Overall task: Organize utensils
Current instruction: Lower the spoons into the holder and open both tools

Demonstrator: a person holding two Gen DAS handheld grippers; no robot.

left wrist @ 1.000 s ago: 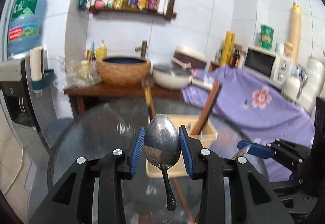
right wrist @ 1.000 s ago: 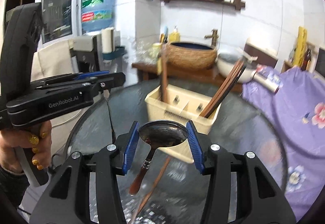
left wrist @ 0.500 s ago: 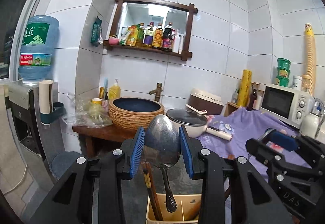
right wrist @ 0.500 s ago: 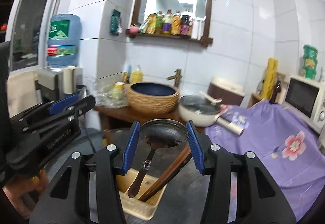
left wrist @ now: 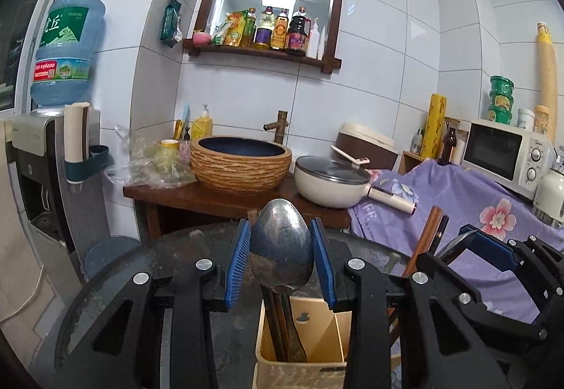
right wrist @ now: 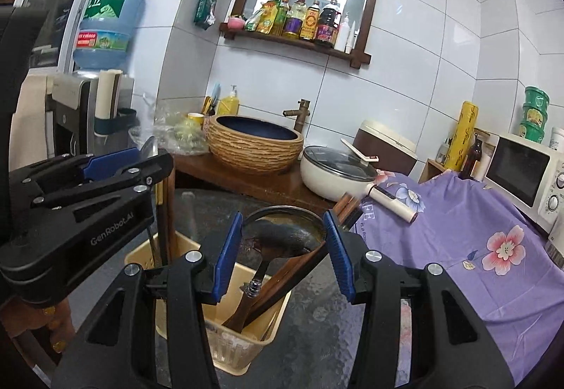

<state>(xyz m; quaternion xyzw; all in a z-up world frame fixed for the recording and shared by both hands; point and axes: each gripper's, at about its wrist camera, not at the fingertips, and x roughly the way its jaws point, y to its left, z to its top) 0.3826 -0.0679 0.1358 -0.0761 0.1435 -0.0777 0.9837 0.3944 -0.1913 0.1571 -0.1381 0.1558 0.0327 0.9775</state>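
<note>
My left gripper [left wrist: 281,264] is shut on a metal spoon [left wrist: 282,251], bowl up, its handle down inside the left compartment of the cream utensil holder [left wrist: 317,325] beside dark chopsticks. My right gripper [right wrist: 283,249] is shut on a ladle-like spoon [right wrist: 282,234] with a brown handle; the handle reaches down into the holder [right wrist: 225,343] next to brown chopsticks [right wrist: 292,269]. The left gripper [right wrist: 84,198] shows at the left of the right wrist view, and the right gripper [left wrist: 493,265] at the right of the left wrist view.
The holder stands on a round dark glass table [right wrist: 317,336]. Behind it a wooden counter holds a woven basin [left wrist: 241,161] and a cream pan [left wrist: 331,183]. A purple flowered cloth [right wrist: 476,241] and a microwave [left wrist: 504,153] are at the right, a water dispenser [left wrist: 53,107] at the left.
Both grippers have dropped toward the holder. The two spoon handles now reach inside the holder's compartments. Both grippers stay shut on their spoons.
</note>
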